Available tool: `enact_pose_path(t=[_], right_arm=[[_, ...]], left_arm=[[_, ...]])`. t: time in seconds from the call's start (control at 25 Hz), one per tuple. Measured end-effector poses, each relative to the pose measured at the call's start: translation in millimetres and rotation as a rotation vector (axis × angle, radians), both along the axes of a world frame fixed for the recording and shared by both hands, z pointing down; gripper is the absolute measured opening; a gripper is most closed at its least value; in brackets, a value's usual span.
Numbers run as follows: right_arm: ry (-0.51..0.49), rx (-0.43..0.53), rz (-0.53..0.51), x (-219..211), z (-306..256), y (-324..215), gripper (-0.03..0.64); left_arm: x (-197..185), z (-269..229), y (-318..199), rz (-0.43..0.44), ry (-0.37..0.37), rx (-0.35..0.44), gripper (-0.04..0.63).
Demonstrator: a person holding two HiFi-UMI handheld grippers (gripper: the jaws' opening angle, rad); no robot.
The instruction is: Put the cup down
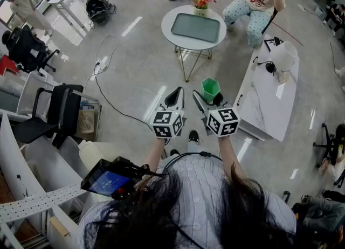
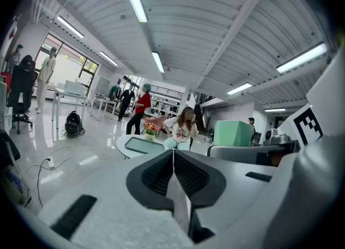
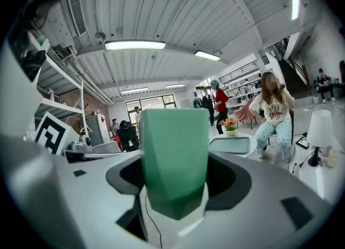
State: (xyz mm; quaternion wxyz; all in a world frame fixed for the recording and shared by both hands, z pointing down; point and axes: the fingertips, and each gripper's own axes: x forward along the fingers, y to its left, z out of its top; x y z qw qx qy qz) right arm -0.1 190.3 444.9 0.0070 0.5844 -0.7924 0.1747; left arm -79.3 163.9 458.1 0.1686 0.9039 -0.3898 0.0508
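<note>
A faceted green cup hangs upright over the floor, and my right gripper is shut on it. In the right gripper view the cup fills the gap between the dark pads of my right gripper. My left gripper is level beside it on the left, shut with nothing in it. In the left gripper view the left gripper's pads meet in a line, and the cup shows to the right.
Ahead stands a round white table with a grey tray and flowers. A long white table with a white lamp lies to the right. A person sits beyond. A chair and floor cable are on the left.
</note>
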Motion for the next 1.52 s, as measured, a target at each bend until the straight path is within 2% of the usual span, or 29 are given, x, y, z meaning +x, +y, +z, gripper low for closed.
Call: enact_pose_path(t=[0.84, 1.32, 1.52], right_arm=[[-0.002, -0.007, -0.055, 50.4, 13.3, -58.9, 0.307], [0.005, 0.003, -0.09, 78.9, 18.0, -86.7, 0.307], [-0.003, -0.015, -0.101, 83.4, 23.1, -92.9, 0.307]], left_arm=[[47.1, 14.1, -50.8, -0.056, -0.035, -0.014, 0.018], [81.1, 14.8, -71.5, -0.07, -0.033, 0.009, 0.018], [83.0, 11.5, -80.6, -0.107, -0.03, 0.016, 0.018]])
